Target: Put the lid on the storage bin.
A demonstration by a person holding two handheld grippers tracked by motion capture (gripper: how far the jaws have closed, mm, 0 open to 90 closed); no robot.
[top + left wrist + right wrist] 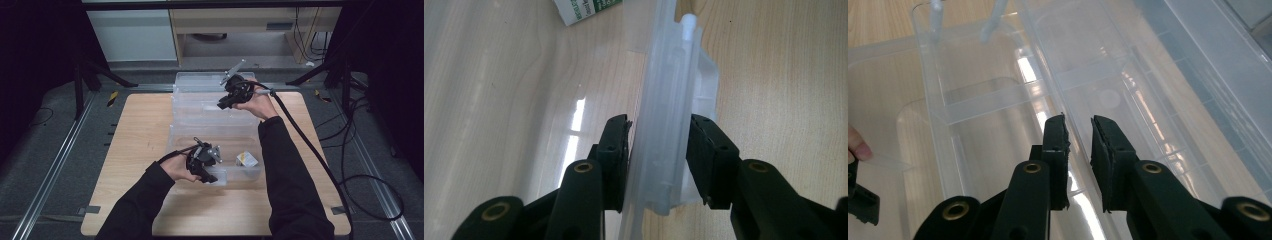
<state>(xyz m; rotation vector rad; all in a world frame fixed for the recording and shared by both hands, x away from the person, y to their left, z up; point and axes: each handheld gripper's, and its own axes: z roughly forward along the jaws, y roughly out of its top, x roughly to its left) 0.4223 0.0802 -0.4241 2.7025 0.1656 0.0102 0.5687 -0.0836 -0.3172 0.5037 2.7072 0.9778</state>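
Nearest the high camera, the person's left sleeve leads to the left gripper, whose tongs are clamped on the near rim of a clear plastic box standing mid-table; in the left gripper view the pads press that rim from both sides. A small white carton lies inside the box. Farther back, the right gripper hangs over a second clear box, its tongs nearly together around a thin wall edge, though I cannot tell whether the pads actually touch it.

The box looks light, fairly stiff but flexible at the walls, and slick; the thick rim is the best hold. The clear plastic blurs where one box ends and the next begins.
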